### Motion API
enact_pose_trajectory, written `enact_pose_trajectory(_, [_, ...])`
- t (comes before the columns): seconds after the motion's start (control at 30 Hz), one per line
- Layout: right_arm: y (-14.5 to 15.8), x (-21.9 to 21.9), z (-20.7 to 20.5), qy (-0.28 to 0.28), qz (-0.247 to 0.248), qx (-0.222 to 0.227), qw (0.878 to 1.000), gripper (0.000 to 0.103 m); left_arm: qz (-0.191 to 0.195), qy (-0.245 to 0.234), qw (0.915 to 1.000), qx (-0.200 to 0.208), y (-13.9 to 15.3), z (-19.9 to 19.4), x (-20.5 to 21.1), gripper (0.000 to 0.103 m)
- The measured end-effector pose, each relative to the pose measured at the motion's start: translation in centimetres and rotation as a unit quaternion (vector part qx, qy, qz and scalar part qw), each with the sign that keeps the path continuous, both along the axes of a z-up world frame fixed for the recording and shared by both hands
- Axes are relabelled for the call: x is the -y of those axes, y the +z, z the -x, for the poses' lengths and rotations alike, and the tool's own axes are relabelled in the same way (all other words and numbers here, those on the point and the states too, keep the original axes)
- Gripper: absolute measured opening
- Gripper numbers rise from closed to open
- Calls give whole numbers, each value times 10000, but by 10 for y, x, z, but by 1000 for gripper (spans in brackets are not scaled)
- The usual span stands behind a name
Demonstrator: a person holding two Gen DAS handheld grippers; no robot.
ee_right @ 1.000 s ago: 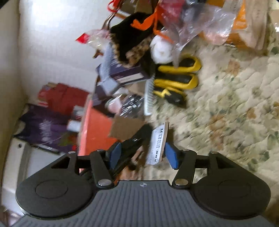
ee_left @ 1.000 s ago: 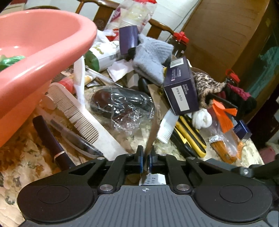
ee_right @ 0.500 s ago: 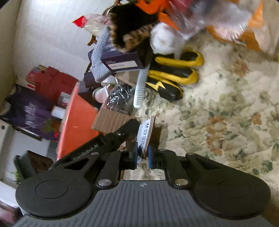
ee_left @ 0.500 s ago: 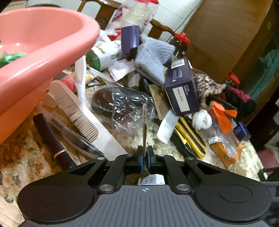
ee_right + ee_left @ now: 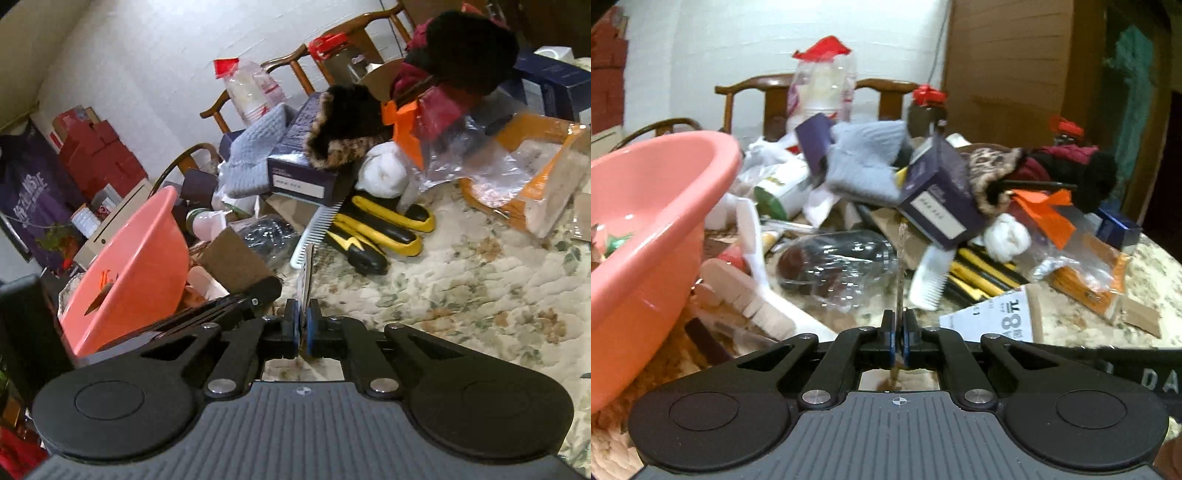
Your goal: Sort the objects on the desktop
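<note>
The left gripper (image 5: 897,341) pinches a thin brown cardboard piece (image 5: 900,266), which stands on edge and points up and away. The right gripper (image 5: 302,330) pinches a white printed card (image 5: 307,275), also edge-on, pointing toward the white comb (image 5: 317,229). Both are above the flowery table (image 5: 461,288) beside the pink basin (image 5: 646,206).

Basin (image 5: 665,206) left, comb (image 5: 929,282) right of bagged item (image 5: 838,266), box (image 5: 942,199) behind on pile.
</note>
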State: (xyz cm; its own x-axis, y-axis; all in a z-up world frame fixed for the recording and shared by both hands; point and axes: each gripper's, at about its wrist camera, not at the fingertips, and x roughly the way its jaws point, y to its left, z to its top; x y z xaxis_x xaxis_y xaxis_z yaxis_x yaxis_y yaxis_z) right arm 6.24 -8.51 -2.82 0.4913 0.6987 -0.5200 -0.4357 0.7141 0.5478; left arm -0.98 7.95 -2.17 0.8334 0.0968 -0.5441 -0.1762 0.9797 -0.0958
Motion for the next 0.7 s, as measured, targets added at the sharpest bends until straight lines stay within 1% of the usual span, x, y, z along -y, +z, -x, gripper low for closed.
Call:
enact_pose_trajectory(0.07, [2,6,-1,-54,-10,13,10000,4,158,-55,9998,-43,0,0,-2,6])
enact_pose_trajectory(0.13, [4,5,-2,-101,34,50,9999,4,149,-29,9999,-41,0,1,-3,6])
enact_pose_trajectory(0.27, [9,10,-2,-179,-146,91,9997,3,220,-30,9997,96,4,4,-4,6])
enact_pose_trajectory(0.43, [20,19,4,-228,-368,354,9984,3,-180,-49,9993,333,12,10,8,6])
enact_pose_trajectory(0.57, [24,22,8,-327,-307,553,9975,3,-310,-31,9987,413,15,12,11,6])
enact_pose_trajectory(0.7, [26,19,14,-394,-168,800,9959,3,-519,142,9968,586,23,22,15,6])
